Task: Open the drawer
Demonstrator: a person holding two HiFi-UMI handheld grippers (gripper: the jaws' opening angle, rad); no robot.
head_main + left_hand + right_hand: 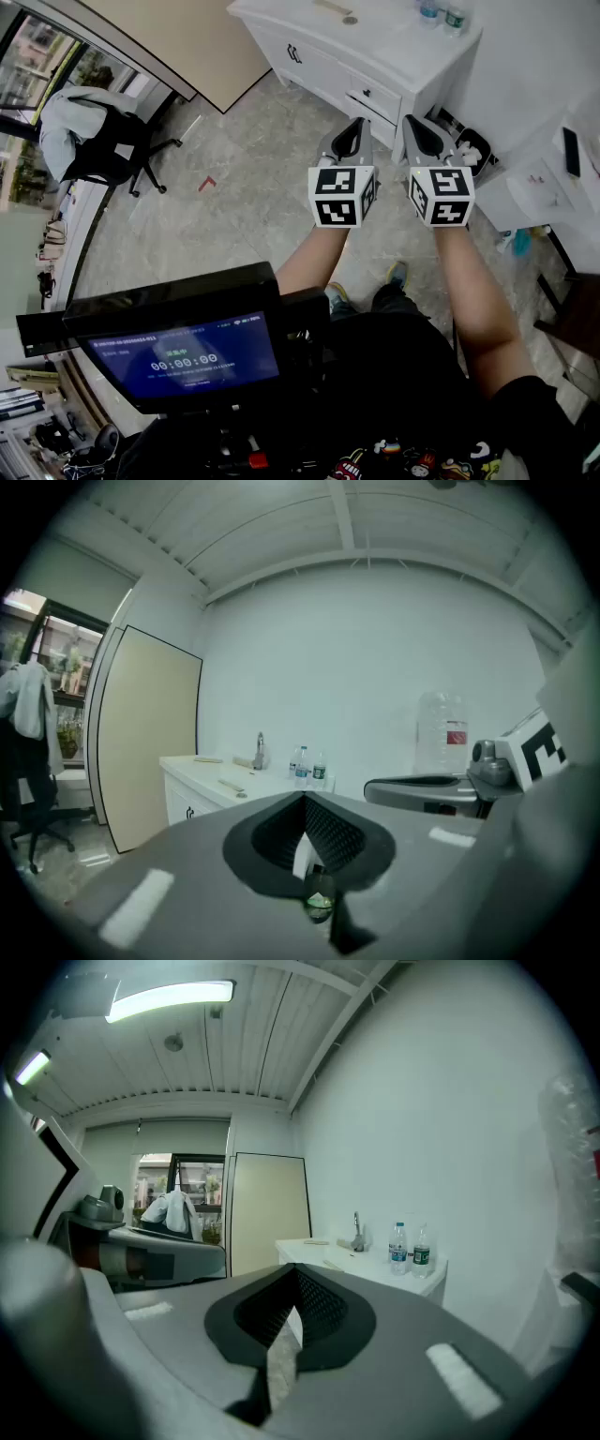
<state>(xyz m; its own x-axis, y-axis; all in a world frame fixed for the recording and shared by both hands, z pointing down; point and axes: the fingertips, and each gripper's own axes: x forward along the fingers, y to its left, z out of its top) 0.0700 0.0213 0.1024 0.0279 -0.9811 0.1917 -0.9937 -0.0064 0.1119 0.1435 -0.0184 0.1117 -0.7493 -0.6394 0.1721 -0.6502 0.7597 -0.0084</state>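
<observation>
Left gripper (pixel 352 129) and right gripper (pixel 419 129): each pair of jaws pressed together, nothing held. The drawer (pixel 373 95) sits in the white cabinet (pixel 302 21), well apart from both. Reach in like this and you likely knock the handle instead of gripping it. Only the head view shows the drawer; the right gripper view shows water bottles (pixel 409 1246) on top.

Bare forearms (pixel 473 300) reach forward side by side; the left claw (pixel 353 127) and right claw (pixel 415 127) are each pressed closed, empty.
</observation>
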